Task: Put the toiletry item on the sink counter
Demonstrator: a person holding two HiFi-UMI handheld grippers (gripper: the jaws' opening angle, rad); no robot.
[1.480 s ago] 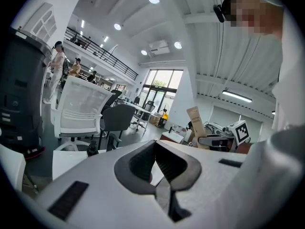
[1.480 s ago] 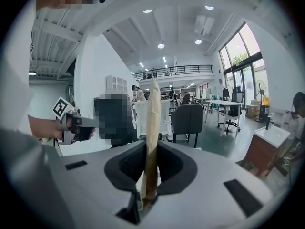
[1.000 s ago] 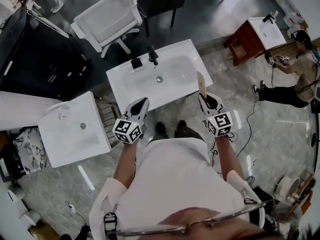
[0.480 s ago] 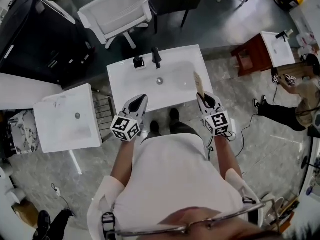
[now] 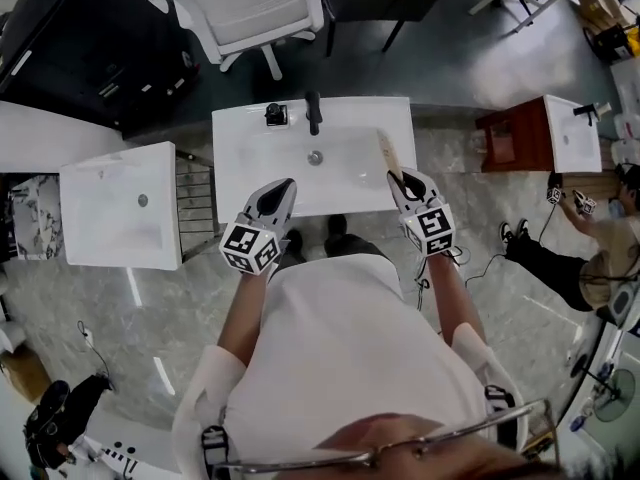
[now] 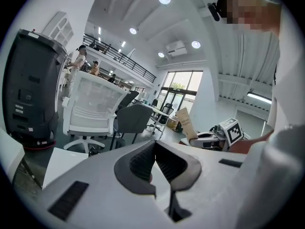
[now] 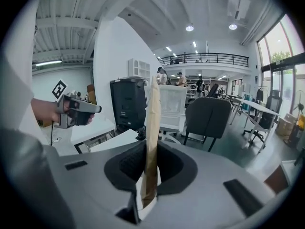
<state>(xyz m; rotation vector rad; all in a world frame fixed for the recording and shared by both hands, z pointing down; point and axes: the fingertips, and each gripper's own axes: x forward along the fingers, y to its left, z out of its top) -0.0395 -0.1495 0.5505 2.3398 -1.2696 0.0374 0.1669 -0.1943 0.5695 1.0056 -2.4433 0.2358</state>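
Grey marbled floor tiles (image 5: 150,308) surround a glossy white rectangular counter (image 5: 232,168). A shallow, round-cornered basin (image 5: 350,163) is moulded into it, with a dark faucet (image 5: 313,111) at its far edge and a small metal drain (image 5: 315,157) at the centre.

The right claw (image 5: 400,178) is clamped on the toiletry item (image 5: 387,152), a thin, flat packet of matte tan paper. Its dark ribbed pads press both faces of the packet's lower end. The rest stands out past the fingertips, seen edge-on in the right gripper view, over the right side of the basin. The packet is carried in the claw and is not lying on the counter.

The left claw (image 5: 284,188) has its ribbed pads brought together with nothing between them. Its tips are over the counter's near rim, to the left of the drain.

Ahead of this claw, beyond the faucet, stands a white mesh-backed office chair (image 5: 255,8). Off to the claw's left sits a second white counter (image 5: 120,208) with its own basin.
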